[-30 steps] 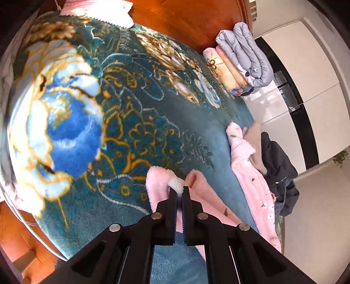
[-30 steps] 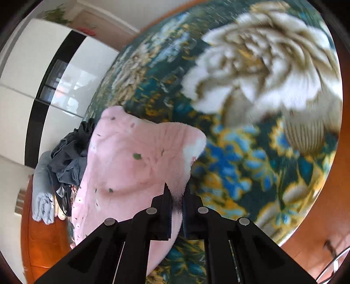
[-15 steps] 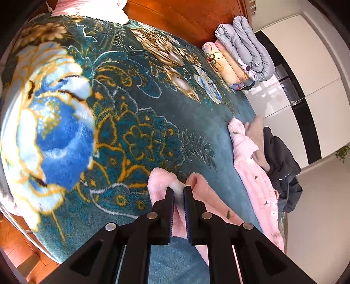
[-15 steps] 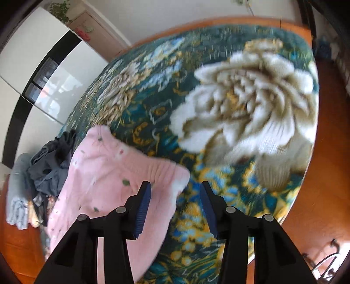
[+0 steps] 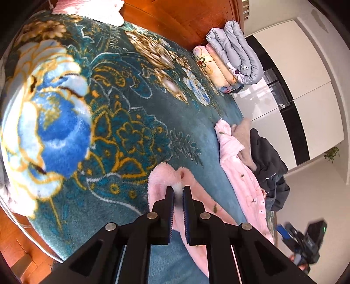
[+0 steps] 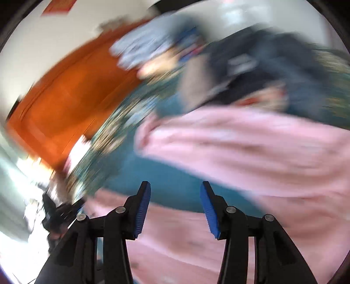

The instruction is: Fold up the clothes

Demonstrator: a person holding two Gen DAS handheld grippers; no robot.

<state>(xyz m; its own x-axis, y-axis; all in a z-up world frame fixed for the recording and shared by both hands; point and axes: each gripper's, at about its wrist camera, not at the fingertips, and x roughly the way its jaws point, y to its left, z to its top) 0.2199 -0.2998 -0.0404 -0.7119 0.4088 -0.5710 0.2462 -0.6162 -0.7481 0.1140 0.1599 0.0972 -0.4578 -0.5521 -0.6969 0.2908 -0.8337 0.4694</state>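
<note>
left gripper (image 5: 178, 192) pinching pink fleece garment (image 5: 247, 185), right gripper (image 6: 175, 196) released.
left jaws clenched on a fluffy edge of the garment, near side of the bed; garment lying in a loop on the teal floral blanket (image 5: 131, 109), running out to the right toward the dark clothes pile (image 5: 269, 161) at the bed edge. folded grey quilt (image 5: 236, 52) and peach blanket sitting at the far end by the wooden headboard (image 5: 175, 17). right jaws spread wide, gripping nothing, hovering over pink fabric (image 6: 251, 148) and teal blanket; right wrist view heavily motion-blurred, detail beyond that not readable.
</note>
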